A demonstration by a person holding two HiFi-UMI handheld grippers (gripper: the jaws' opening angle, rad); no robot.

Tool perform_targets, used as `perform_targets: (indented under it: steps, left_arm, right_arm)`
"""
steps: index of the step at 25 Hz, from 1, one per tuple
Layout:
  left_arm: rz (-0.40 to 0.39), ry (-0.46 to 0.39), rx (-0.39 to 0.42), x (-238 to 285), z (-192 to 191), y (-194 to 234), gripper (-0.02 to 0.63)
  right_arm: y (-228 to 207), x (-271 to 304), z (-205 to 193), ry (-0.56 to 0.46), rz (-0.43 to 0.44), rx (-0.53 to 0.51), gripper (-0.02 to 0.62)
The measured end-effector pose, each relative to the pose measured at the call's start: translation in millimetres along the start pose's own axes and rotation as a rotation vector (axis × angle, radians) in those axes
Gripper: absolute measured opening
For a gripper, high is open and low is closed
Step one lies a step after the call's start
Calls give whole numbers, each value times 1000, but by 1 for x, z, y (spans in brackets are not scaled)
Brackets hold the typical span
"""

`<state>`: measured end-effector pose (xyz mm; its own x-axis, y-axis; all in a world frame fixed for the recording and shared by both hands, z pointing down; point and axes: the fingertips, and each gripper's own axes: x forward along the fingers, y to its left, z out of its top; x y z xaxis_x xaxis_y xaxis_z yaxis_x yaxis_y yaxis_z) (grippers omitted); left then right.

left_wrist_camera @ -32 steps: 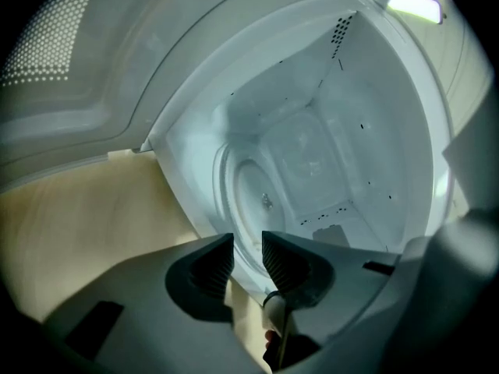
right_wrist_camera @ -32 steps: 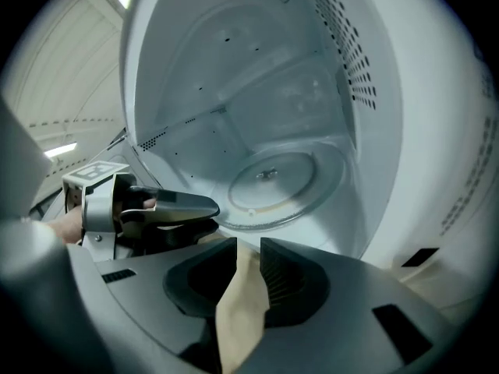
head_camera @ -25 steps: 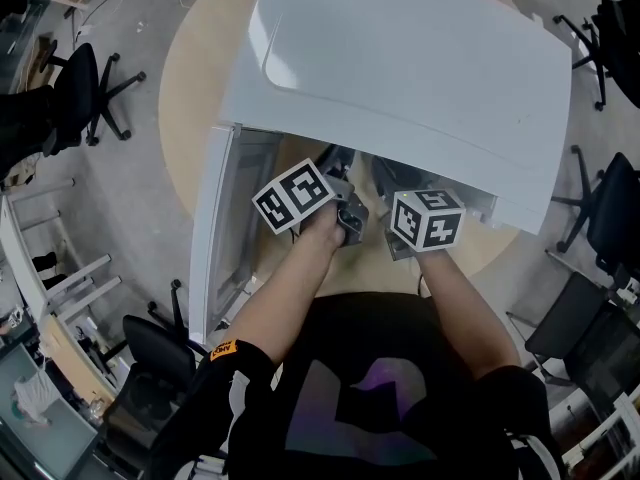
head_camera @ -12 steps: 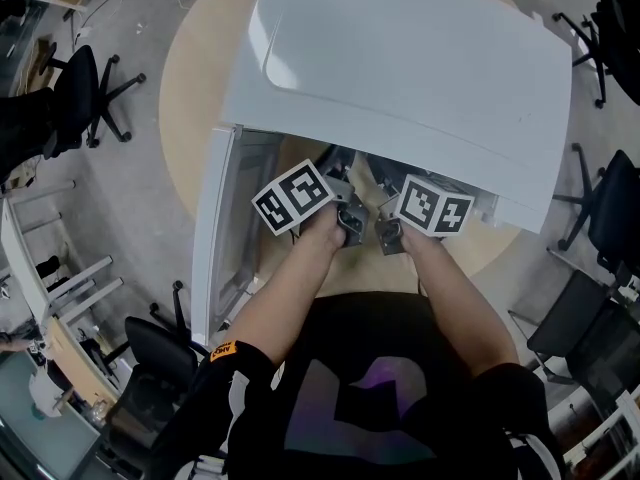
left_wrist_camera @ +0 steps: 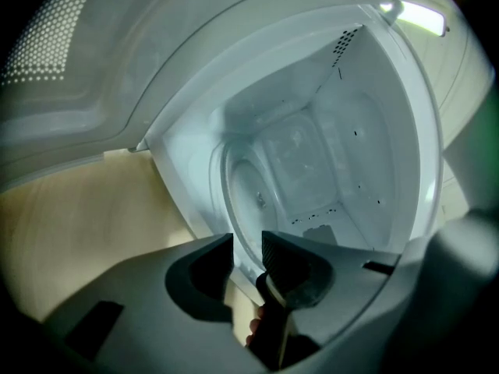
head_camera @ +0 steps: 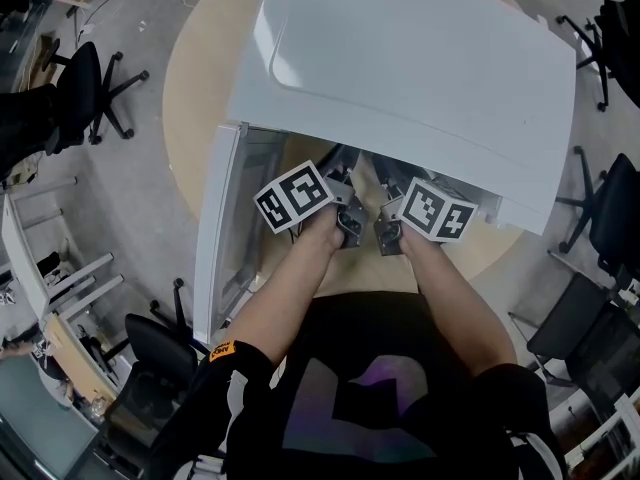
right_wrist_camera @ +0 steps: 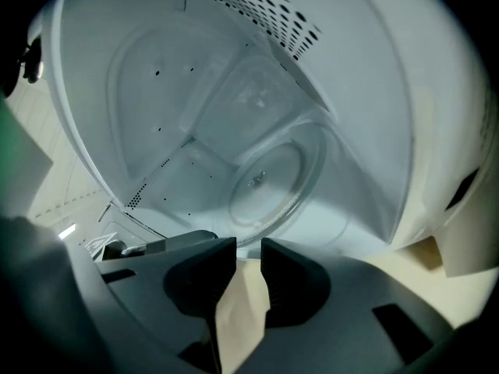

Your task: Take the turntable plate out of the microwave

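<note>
The microwave [head_camera: 420, 68] is white, the turntable plate [right_wrist_camera: 269, 181] inside it see-through, the surface [head_camera: 195, 68] under it light brown, and the left tongs [left_wrist_camera: 248, 249] and right tongs [right_wrist_camera: 248, 253] dark grey with black-and-white squared cubes [head_camera: 293, 196].

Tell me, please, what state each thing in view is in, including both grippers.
Microwave door: open, swung out to the left.
Turntable plate: lying on the cavity floor, not yet taken out.
Left gripper: open, jaws apart close to the plate's rim.
Right gripper: open, jaws apart just short of the plate's rim, holding nothing.
</note>
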<state>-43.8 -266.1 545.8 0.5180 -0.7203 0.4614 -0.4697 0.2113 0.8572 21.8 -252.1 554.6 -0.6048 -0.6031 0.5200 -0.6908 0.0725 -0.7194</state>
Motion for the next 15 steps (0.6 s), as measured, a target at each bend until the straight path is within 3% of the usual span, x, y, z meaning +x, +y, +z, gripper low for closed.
perform_targets:
  steps: [7, 10, 15]
  left_arm:
    - [-14, -18, -25, 1, 3, 4, 143]
    - [-19, -29, -20, 5, 10, 3, 144]
    - [-22, -40, -29, 7, 17, 3, 143]
  right_arm:
    - [36, -7, 35, -116, 104, -94, 83]
    - [40, -8, 38, -101, 108, -130, 83]
    - [19, -7, 12, -33, 65, -83, 83]
